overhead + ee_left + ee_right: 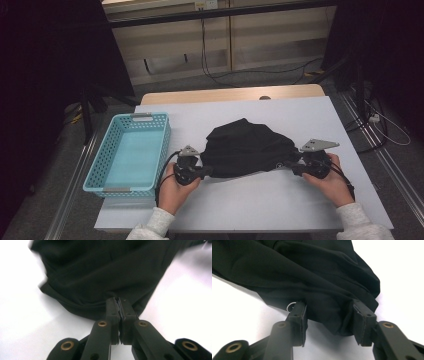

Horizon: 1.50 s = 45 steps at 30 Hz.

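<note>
Black cloth (247, 147) lies bunched at centre of the white bench (280, 200), a shade toward 6 o'clock. Left gripper (204, 171) sits at the cloth's 8 o'clock corner, left hand (176, 187) behind it; right gripper (294, 166) at the cloth's 4 o'clock corner, right hand (327, 179) behind it. High view: both grippers lie low on the bench and point inward at each other, the cloth spanning between them; finger gaps too small to read there. Left gripper view settles the left side: fingers (112, 311) are pressed together on a pinch of the cloth's (105, 272) hem, a thin sliver of fabric showing in the seam between them. Right gripper view: fingers (298, 315) stand about half apart, a fold of cloth (299, 270) bulging between them; cloth laps against both tips, but no pinch is seen, so not holding. A small pale ring (290, 306) shows on the cloth just by the left-hand finger in that view; in the high view a pale speck is at the same corner. Blue basket (97, 170) stands at 9 o'clock of the cloth, near the bench's left edge, just beside the left hand but apart from it. Open bench: broad strip at 12 o'clock of the cloth, a strip at 6 o'clock between the forearms, and room at 3 o'clock out to the right edge.
</note>
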Each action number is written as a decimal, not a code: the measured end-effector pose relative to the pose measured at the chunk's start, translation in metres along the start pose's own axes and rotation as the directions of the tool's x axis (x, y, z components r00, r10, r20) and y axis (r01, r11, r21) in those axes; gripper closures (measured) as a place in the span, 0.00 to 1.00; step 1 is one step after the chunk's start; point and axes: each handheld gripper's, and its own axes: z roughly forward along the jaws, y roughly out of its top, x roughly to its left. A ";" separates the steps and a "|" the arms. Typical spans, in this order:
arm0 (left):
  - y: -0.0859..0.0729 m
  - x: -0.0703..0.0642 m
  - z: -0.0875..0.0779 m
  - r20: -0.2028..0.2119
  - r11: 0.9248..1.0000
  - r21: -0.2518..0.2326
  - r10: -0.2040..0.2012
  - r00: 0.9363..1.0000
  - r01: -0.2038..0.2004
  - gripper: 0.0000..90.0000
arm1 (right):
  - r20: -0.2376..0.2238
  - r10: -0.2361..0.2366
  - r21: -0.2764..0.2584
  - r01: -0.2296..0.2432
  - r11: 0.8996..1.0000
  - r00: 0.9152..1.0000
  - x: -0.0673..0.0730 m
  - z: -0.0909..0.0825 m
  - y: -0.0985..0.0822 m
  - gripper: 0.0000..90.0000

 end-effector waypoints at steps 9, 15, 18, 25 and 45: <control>0.008 0.018 -0.019 -0.028 0.992 -0.115 -0.059 0.998 0.056 0.98 | 0.010 -0.018 -0.025 0.018 1.000 1.000 -0.002 -0.003 -0.001 0.64; 0.010 0.022 -0.019 -0.044 0.990 -0.128 -0.072 0.996 0.066 0.98 | 0.022 0.021 -0.050 -0.020 0.999 1.000 -0.008 -0.011 -0.003 0.69; 0.011 0.024 -0.019 -0.050 0.989 -0.131 -0.079 0.996 0.072 0.99 | 0.014 0.035 -0.048 -0.034 0.998 0.999 -0.009 -0.011 -0.004 0.71; 0.012 0.025 -0.018 -0.057 0.988 -0.132 -0.085 0.995 0.077 0.98 | -0.036 0.028 -0.072 -0.031 0.997 0.999 -0.002 -0.008 0.000 0.75; 0.008 0.025 -0.007 0.015 0.988 -0.142 -0.065 0.998 0.066 0.83 | -0.010 0.111 -0.115 -0.112 0.987 0.994 -0.018 -0.024 0.001 0.95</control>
